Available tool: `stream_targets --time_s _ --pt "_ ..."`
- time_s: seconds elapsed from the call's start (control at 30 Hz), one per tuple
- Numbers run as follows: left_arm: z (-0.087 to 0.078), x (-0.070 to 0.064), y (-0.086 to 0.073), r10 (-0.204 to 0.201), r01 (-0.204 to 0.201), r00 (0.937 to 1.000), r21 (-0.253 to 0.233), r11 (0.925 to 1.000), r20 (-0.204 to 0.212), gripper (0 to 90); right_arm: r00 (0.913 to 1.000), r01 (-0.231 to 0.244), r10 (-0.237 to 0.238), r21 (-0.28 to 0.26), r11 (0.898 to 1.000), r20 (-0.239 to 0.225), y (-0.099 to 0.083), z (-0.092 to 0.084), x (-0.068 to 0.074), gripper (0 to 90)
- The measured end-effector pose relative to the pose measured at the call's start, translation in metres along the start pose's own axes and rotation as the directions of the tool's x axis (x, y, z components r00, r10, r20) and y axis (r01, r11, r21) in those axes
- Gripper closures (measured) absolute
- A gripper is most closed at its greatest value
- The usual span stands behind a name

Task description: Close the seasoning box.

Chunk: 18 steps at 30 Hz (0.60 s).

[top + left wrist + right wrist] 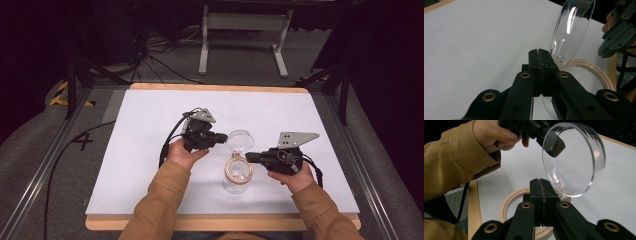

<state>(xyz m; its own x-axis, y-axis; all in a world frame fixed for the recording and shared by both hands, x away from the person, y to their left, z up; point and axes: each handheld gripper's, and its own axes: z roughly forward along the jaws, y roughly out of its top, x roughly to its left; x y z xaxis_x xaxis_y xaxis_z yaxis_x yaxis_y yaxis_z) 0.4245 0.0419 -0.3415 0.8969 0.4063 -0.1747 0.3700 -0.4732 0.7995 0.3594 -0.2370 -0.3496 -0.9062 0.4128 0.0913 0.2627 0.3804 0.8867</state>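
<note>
L tool (223,137) jaws shut, R tool (250,157) jaws shut, both hand-held, tips facing inward

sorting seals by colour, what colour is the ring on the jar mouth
Pale beige ring, clearest in the right gripper view.

A clear glass jar (238,176) with a beige ring stands upright, its hinged clear lid (239,140) open.

Dark lab: railed rig (40,165), floor cables (165,65)
</note>
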Motion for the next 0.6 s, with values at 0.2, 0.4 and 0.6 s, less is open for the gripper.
stream_targets --time_s 0.2,0.4,0.6 --pt "0.001 -0.004 0.001 0.006 -0.006 0.9999 0.02 0.9998 0.009 89.3 1.0 0.0 0.0 -0.004 1.0 -0.003 0.001 -0.001 0.0 89.3" --pt "-0.004 -0.007 0.002 0.032 -0.034 0.9993 0.067 0.9972 0.021 89.3 0.9999 -0.002 0.002 -0.005 1.0 -0.013 0.001 -0.003 0.001 89.3" --pt "-0.008 -0.011 0.003 0.041 -0.045 0.9983 0.082 0.9957 0.041 89.3 0.9997 -0.005 0.005 0.0 1.0 -0.022 0.001 -0.003 0.003 89.3"
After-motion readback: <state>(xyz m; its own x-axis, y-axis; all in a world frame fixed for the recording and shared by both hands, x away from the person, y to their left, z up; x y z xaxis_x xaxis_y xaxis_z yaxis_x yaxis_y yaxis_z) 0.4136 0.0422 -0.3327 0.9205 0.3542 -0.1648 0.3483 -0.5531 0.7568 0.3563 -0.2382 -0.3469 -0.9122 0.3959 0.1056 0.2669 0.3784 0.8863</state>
